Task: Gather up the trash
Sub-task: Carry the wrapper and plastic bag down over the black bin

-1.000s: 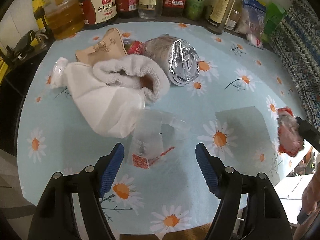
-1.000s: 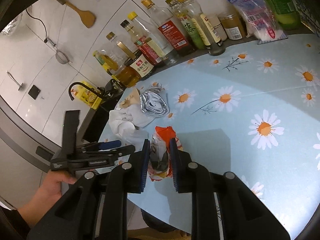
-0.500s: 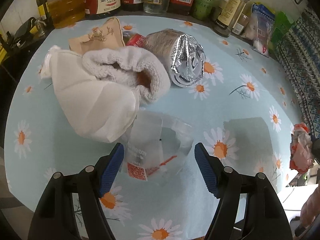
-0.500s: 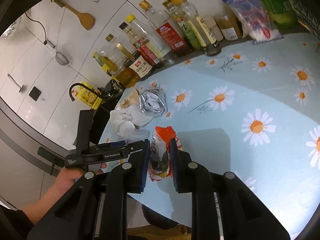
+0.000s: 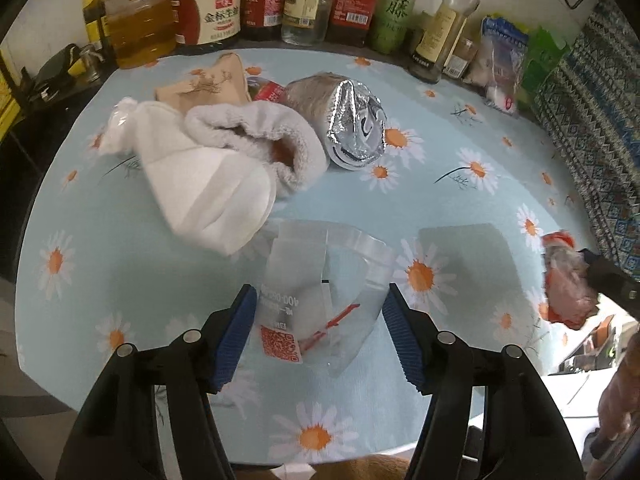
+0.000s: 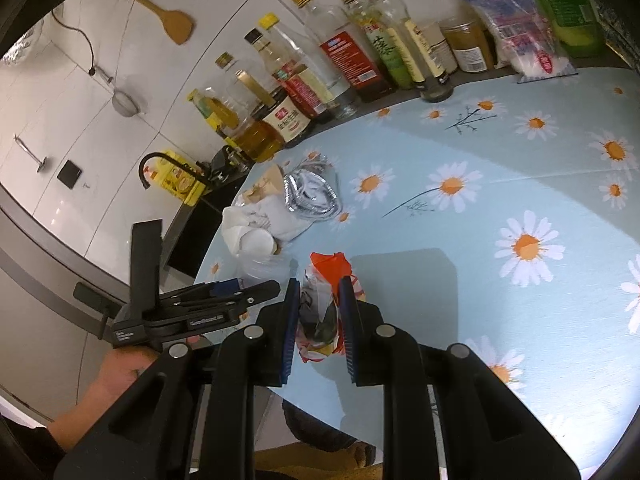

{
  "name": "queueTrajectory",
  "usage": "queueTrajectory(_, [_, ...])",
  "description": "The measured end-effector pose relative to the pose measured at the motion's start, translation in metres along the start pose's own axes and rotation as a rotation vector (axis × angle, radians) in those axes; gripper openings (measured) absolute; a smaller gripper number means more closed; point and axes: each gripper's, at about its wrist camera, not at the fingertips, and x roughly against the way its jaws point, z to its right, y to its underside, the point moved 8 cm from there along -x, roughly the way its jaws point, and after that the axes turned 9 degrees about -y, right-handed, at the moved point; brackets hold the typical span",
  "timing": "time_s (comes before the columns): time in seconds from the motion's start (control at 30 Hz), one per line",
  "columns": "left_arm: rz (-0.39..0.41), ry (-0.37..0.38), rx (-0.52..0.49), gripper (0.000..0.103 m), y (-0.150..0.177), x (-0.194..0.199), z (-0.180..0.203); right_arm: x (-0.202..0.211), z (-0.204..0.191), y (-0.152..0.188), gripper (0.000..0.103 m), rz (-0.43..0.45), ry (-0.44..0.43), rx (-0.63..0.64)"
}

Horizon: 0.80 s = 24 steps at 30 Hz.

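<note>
A clear plastic bag [image 5: 320,292] with a red QR label lies on the daisy-print tablecloth [image 5: 460,208] between the fingers of my open left gripper [image 5: 320,332]. Behind it lie a white pouch [image 5: 204,196], a fluffy white cloth [image 5: 256,136], a crumpled foil bag [image 5: 348,120] and a tan paper bag [image 5: 204,84]. My right gripper [image 6: 318,316] is shut on a crumpled red and orange wrapper [image 6: 324,300], which also shows at the right edge of the left wrist view [image 5: 568,284]. The left gripper also shows in the right wrist view [image 6: 224,292].
A row of sauce and oil bottles [image 5: 304,0] stands along the table's back edge, with food packets [image 5: 504,64] at the back right. A patterned cloth [image 5: 592,112] hangs at the right. A black tap and yellow box [image 6: 176,172] are left of the table.
My left gripper has moved forward, so the clear plastic bag now lies between its fingers. The right gripper keeps hold of the wrapper and has shifted only slightly.
</note>
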Motion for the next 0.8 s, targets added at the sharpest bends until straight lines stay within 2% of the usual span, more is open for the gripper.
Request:
queueTrajectory(0.5, [0.082, 0.058, 0.035, 0.062, 0.039, 0.046, -0.033, -0.043, -0.046, 0.028, 0.022, -0.049, 0.009, 0.032])
queueTrajectory(0.63, [0.077, 0.096, 0.041, 0.062, 0.053, 0.052, -0.048, -0.049, -0.061, 0.037, 0.022, -0.051, 0.038, 0.042])
queueTrajectory(0.73, [0.071, 0.16, 0.047, 0.062, 0.063, 0.058, -0.055, -0.059, -0.072, 0.043, 0.022, -0.051, 0.07, 0.039])
queueTrajectory(0.8, [0.082, 0.159, 0.022, 0.062, 0.069, 0.064, -0.06, -0.069, -0.082, 0.05, 0.022, -0.058, 0.072, 0.03])
